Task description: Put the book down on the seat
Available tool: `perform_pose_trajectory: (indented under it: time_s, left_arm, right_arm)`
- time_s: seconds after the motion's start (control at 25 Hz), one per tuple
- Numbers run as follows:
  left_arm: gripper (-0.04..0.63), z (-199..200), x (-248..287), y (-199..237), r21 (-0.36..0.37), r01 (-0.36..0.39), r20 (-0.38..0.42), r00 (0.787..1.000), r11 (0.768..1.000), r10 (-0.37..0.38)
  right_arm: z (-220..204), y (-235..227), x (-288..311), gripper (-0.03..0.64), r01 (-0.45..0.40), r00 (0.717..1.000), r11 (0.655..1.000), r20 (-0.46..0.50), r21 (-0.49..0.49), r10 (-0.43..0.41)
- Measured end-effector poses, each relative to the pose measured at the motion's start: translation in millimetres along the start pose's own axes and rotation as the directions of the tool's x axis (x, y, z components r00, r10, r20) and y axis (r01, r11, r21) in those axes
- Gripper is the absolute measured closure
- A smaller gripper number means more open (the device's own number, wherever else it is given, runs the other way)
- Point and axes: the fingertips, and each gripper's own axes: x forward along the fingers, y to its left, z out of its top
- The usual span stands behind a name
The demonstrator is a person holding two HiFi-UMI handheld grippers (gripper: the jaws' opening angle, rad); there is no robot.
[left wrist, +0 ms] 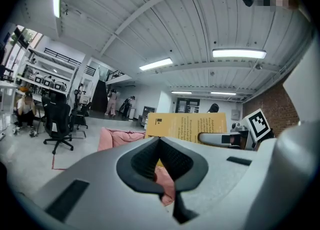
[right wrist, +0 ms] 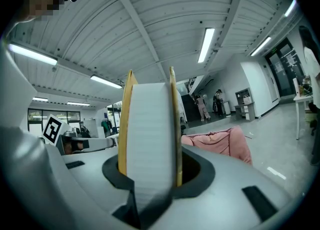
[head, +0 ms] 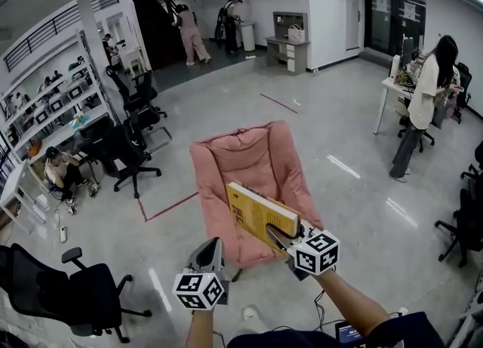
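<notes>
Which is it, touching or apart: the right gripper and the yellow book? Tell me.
Touching. The right gripper view shows the book standing upright between the jaws of the right gripper, with both yellow covers pressed against the pads.

The book (head: 258, 213) stands clamped between the right gripper's (head: 278, 237) jaws, above the front of the floor chair (head: 249, 159). The left gripper (head: 213, 248) is just left of the book, apart from it. Office chairs (head: 128, 154) stand left of the floor chair, and a desk (head: 386, 88) with 1 person stands far right.

One yellow book (head: 256, 214) is showing; one pink seat (head: 249, 158) is lying at twelve o'clock; two grippers are showing at six o'clock: left gripper (head: 216, 242), right gripper (head: 281, 238).
</notes>
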Motion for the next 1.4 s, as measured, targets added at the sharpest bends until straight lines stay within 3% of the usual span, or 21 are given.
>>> perform_pose_trajectory:
  time_s: [0.88, 1.4]
  left_arm:
    - [0.591, 51.0, 59.6, 121.8, -0.004, 0.032, -0.004, 0.999, 0.999, -0.032]
    - [0.591, 51.5, 73.3, 168.4, -0.034, 0.039, 0.000, 0.999, 0.999, -0.039]
  right_arm:
    - [31.7, -13.2, 132.0, 0.462, 0.045, 0.999, 0.999, -0.003, 0.008, -0.045]
    - [32.1, -14.2, 174.6, 0.462, 0.070, 0.997, 0.998, -0.015, 0.007, -0.070]
